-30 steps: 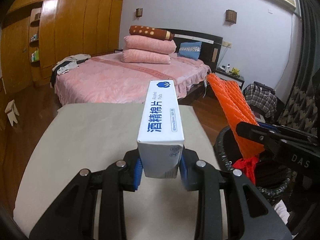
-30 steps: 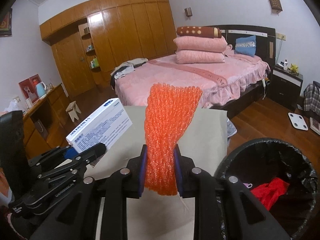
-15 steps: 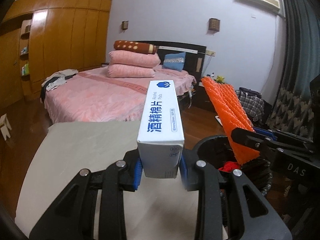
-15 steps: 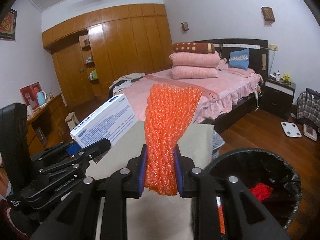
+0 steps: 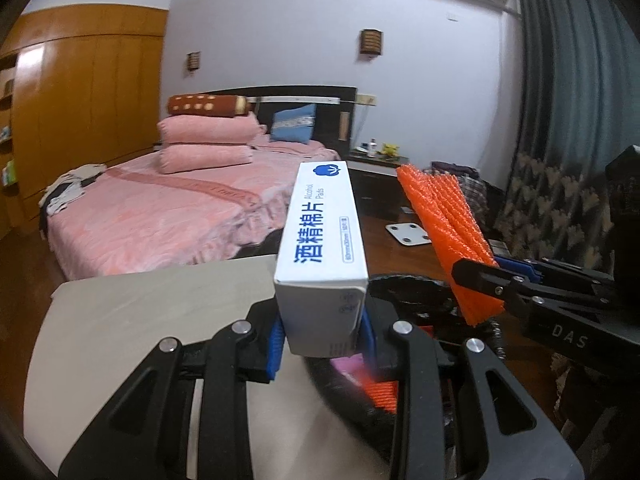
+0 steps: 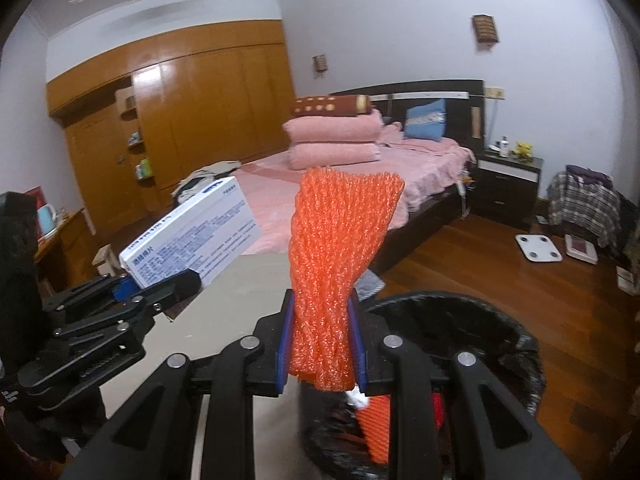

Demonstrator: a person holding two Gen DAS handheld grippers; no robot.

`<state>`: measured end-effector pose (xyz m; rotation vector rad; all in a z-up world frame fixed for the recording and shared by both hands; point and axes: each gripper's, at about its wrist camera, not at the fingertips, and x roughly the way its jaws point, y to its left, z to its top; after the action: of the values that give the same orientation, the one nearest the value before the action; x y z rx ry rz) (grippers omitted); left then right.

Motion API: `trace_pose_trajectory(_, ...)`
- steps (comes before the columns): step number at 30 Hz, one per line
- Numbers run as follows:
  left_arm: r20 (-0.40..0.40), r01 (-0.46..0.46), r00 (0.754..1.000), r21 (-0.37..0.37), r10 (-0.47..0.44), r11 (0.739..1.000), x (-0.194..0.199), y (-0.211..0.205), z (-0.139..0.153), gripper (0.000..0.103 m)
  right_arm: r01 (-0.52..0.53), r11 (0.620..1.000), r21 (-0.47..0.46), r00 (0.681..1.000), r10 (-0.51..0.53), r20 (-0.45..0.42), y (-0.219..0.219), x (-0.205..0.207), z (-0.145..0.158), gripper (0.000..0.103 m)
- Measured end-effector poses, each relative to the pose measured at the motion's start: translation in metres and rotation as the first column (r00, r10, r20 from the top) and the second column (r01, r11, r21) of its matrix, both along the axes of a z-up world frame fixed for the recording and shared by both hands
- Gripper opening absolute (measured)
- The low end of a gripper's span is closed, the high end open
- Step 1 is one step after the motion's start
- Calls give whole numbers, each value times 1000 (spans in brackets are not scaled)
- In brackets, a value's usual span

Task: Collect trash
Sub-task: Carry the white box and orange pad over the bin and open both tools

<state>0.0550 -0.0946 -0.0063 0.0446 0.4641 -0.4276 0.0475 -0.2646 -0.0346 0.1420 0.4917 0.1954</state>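
The bin point(image 6: 460, 320), lined with a black bag and already holding red and orange scraps, stands on the floor against the right edge of the table point(image 5: 140, 320), and both loads hang about its near rim. The biggest risk is a drop that lands outside it. The white alcohol-pad box point(image 5: 320, 240) is clamped at its rear end by the left gripper point(image 5: 322, 340), and most of its length sticks forward over the table's right edge, at the rim. Let go here, it could tip onto the table or strike the rim and bounce to the floor.

The orange foam netting point(image 6: 336, 264) is pinched at its lower end by the right gripper point(image 6: 320, 344) and fans upward above the bin's left rim. It looks light and springy, so on release it may cling to a blue pad point(image 6: 283, 344) or drift sideways and miss the opening.

A smaller hazard: the two grippers sit close side by side, so they could knock together over the bin and jar either grip loose.
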Motion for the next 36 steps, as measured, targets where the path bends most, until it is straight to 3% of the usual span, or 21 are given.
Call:
trace_pose_trajectory(18,-76,183,981,59,-178,981,35,-95,-43,30,155,988,-20,987,-155,-46,-78,8,-23,24)
trace_pose_trajectory(36,-184,223,963,133,-197,966,86,-141,-94,30,191,981,-17,969,-192,-154,-130,40,-67,24)
